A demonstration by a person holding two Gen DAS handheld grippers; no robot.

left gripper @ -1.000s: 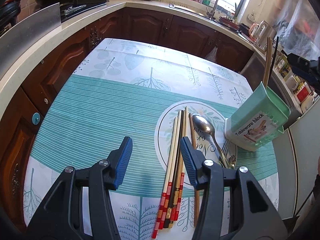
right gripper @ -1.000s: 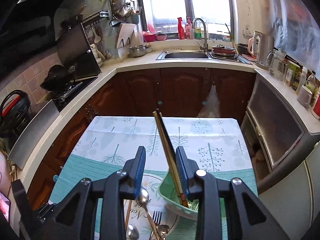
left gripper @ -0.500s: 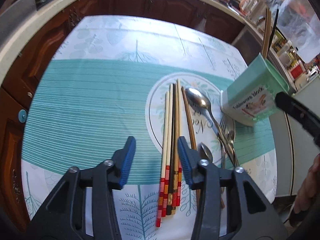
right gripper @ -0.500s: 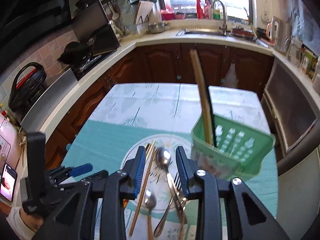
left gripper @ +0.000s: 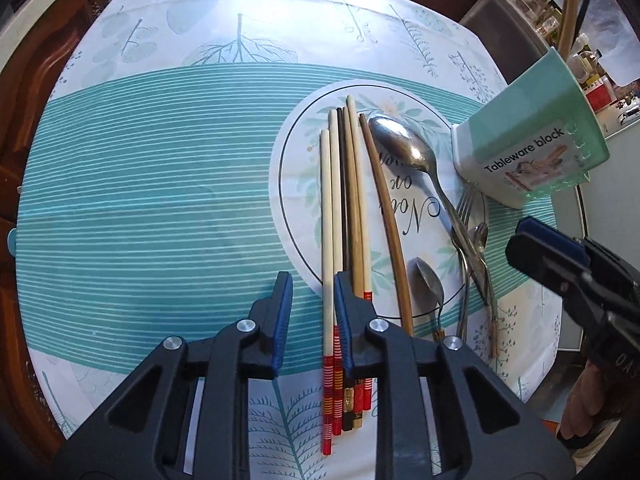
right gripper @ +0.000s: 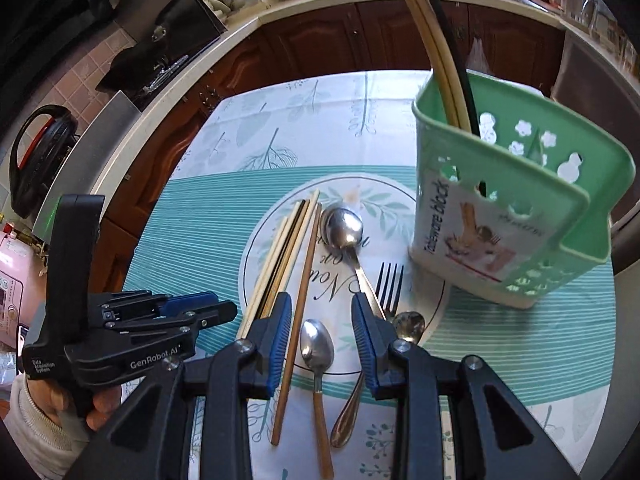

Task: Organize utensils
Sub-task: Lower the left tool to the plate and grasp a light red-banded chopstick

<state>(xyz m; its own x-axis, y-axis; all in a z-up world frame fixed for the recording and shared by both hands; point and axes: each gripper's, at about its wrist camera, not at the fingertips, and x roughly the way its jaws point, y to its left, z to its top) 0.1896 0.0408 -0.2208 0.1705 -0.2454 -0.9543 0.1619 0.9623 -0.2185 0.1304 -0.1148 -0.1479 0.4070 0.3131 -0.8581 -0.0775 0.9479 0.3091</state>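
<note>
Several chopsticks (left gripper: 344,208) with red banded ends lie side by side on the tablecloth, with a lone brown chopstick (left gripper: 386,216), a large spoon (left gripper: 404,146), a small spoon (left gripper: 428,286) and a fork (left gripper: 464,208) to their right. My left gripper (left gripper: 310,312) is open and empty, low over the chopsticks' near ends. My right gripper (right gripper: 320,322) is open and empty above the small spoon (right gripper: 317,346), with the brown chopstick (right gripper: 298,312) by its left finger. The green utensil holder (right gripper: 516,200) holds two chopsticks (right gripper: 440,52).
The tablecloth (left gripper: 152,200) covers a table with dark cabinets (right gripper: 360,40) and a counter behind. The holder stands at the table's right edge (left gripper: 520,128). The left gripper also shows in the right wrist view (right gripper: 188,312), and the right gripper in the left wrist view (left gripper: 560,256).
Both grippers have dropped lower toward the utensils. The right one left the holder, where the two chopsticks now stand, and moved over the spoons.
</note>
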